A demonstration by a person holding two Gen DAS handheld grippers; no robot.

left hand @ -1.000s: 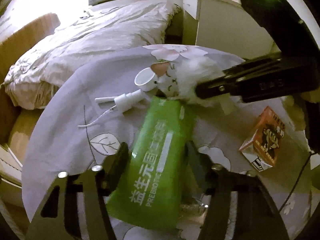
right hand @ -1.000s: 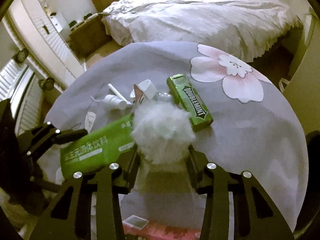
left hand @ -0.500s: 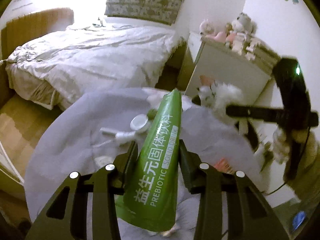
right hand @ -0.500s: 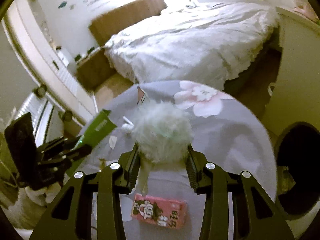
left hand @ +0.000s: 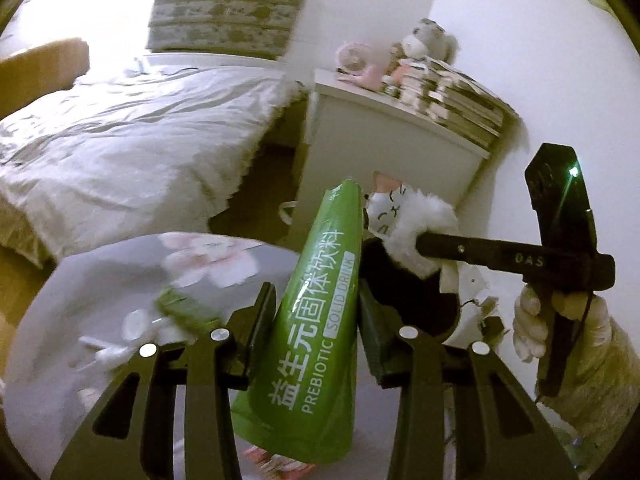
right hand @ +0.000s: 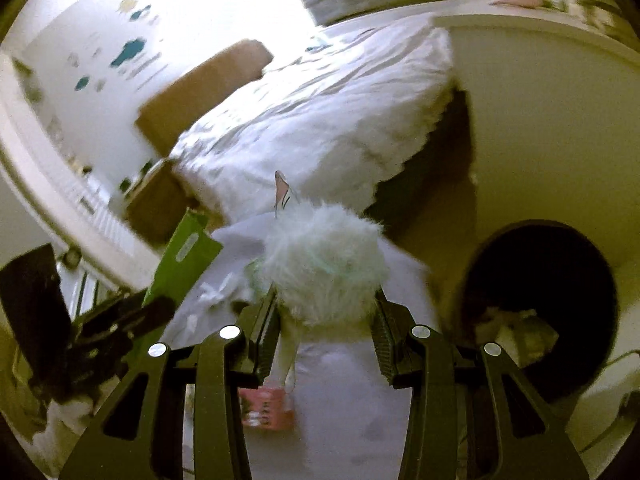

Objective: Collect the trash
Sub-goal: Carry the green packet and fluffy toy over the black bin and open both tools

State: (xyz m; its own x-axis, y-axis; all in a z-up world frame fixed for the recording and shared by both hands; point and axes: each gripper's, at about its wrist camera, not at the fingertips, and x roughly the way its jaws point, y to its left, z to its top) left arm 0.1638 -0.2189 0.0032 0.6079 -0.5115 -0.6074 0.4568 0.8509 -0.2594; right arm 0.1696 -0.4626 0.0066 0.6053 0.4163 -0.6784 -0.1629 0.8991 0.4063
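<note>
One green pouch [left hand: 320,304] in left tool [left hand: 316,312], one fluffy white item [right hand: 324,268] in right tool [right hand: 324,320].

Your green prebiotic drink pouch [left hand: 316,320] stands tilted, clamped low, its torn top pointing far. Right of it, your fluffy white cat-faced tuft [right hand: 324,268] is held above the dark bin [right hand: 540,280].

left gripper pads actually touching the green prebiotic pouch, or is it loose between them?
Touching. The left wrist view shows both fingers of the left gripper pressed against the sides of the green pouch, holding it upright off the table.
</note>
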